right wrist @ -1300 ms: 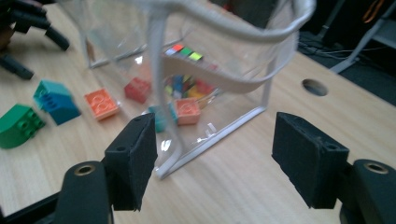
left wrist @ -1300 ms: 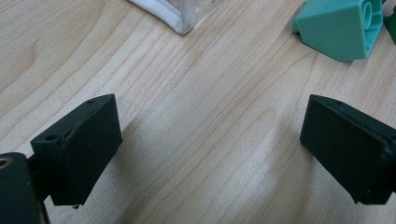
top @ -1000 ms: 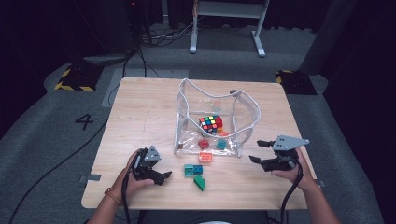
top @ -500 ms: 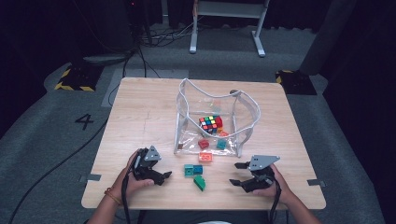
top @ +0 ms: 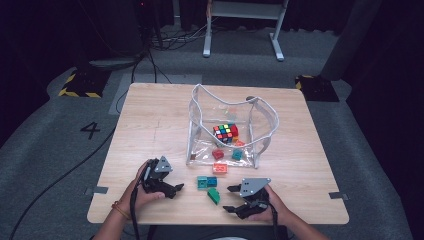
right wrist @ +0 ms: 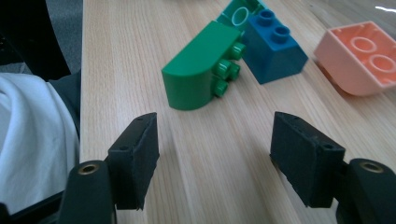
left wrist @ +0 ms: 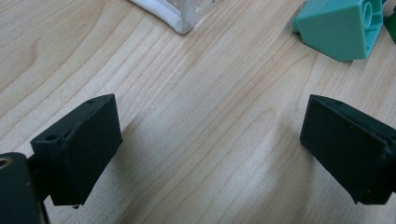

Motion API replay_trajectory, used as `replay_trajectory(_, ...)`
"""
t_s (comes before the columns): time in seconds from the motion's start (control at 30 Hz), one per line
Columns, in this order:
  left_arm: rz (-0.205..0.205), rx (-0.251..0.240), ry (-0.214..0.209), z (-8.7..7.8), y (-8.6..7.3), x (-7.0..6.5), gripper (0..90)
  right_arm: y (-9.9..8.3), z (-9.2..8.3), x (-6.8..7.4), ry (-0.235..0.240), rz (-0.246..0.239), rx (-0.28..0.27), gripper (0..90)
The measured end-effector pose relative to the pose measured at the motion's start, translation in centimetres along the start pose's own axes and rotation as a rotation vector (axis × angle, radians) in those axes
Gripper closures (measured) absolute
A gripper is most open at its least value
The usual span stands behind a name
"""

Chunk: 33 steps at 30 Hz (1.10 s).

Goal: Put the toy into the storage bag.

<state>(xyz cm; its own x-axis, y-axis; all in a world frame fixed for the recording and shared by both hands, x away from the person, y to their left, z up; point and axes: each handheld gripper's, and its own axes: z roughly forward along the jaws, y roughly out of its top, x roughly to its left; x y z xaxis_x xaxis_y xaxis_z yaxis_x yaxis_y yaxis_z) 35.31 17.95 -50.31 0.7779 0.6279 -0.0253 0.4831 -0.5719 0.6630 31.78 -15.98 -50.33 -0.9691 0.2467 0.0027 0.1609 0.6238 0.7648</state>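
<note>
Right hand-held gripper (top: pixel 231 199) is sitting low at the near edge of the desk (top: pixel 150 120), jaws standing open with nothing between them, pointing left at the green brick (top: pixel 213 195), which is lying on its side just beyond the tips, not touching. In the right gripper view that green brick (right wrist: pixel 198 72) is resting against a blue brick (right wrist: pixel 273 46), with a teal brick (right wrist: pixel 239 15) behind and an orange brick (right wrist: pixel 362 58) off to the right. Left hand-held gripper (top: pixel 176 189) is resting near-left on the desk, jaws wide apart over bare wood, holding nothing; teal brick (left wrist: pixel 338 28) is lying ahead of its right jaw. Clear bag (top: pixel 200 112) is standing mid-desk, holding a puzzle cube (top: pixel 226 132) and a few bricks.
</note>
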Motion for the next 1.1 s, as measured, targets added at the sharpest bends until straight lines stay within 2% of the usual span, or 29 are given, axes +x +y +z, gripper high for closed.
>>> replay_trajectory(0.07, 0.0, 0.0, 0.0, 0.0, 0.0, 0.0, 5.4, 0.4, 0.5, 0.2, 0.007, -0.004, -0.006, 32.9)
replay_trajectory(0.13, 0.001, 0.001, -0.001, 0.0, 0.0, 0.0, 5.4, 0.8, 0.9, 0.4, 0.011, -0.008, 0.012, 32.3)
replay_trajectory(0.2, 0.003, 0.001, -0.002, 0.0, 0.0, 0.0, 5.4, 1.1, 1.3, 0.6, 0.006, -0.045, 0.023, 32.1)
replay_trajectory(0.27, 0.002, 0.0, -0.002, 0.0, 0.0, 0.0, 5.4, 1.4, 1.7, 0.9, 0.003, -0.011, 0.022, 31.7)
replay_trajectory(0.4, 0.003, 0.001, -0.002, 0.0, 0.0, 0.0, 5.4, 1.9, 2.3, 0.8, 0.006, -0.025, 0.026, 31.0)
replay_trajectory(0.43, 0.002, 0.001, -0.002, 0.0, 0.0, 0.0, 5.4, 2.0, 2.5, 0.9, 0.002, -0.015, 0.019, 31.0)
replay_trajectory(0.47, 0.003, 0.001, -0.002, 0.0, 0.0, 0.0, 5.4, 2.1, 2.6, 0.6, 0.006, -0.037, 0.024, 31.3)
replay_trajectory(0.5, 0.003, 0.001, -0.002, 0.0, 0.0, 0.0, 5.4, 2.2, 2.7, 0.7, 0.008, -0.013, 0.023, 31.9)
replay_trajectory(0.63, 0.003, 0.001, -0.002, 0.0, 0.0, 0.0, 5.4, 2.4, 2.8, 0.2, -0.002, -0.017, 0.021, 38.1)
replay_trajectory(0.67, 0.002, 0.001, -0.002, 0.0, 0.0, 0.0, 5.4, 2.5, 2.9, 0.3, -0.008, 0.001, 0.018, 41.1)
replay_trajectory(0.73, 0.002, 0.001, -0.002, 0.0, 0.0, 0.0, 5.4, 2.4, 2.9, 0.2, -0.025, -0.005, -0.001, 49.8)
replay_trajectory(0.83, 0.003, 0.001, -0.002, 0.0, 0.0, 0.0, 5.4, 2.3, 2.6, 0.1, -0.021, -0.018, -0.006, 56.7)
replay_trajectory(0.9, 0.002, 0.001, -0.002, 0.0, 0.0, 0.0, 5.4, 2.2, 2.5, 0.2, -0.024, -0.005, -0.012, 58.9)
replay_trajectory(1.07, 0.002, 0.001, -0.002, 0.0, 0.0, 0.0, 5.4, 1.9, 2.1, 0.0, -0.036, -0.016, -0.037, 63.8)
replay_trajectory(1.1, 0.002, 0.001, -0.002, 0.0, 0.0, 0.0, 5.5, 1.8, 1.9, -0.1, -0.027, -0.02, -0.035, 65.8)
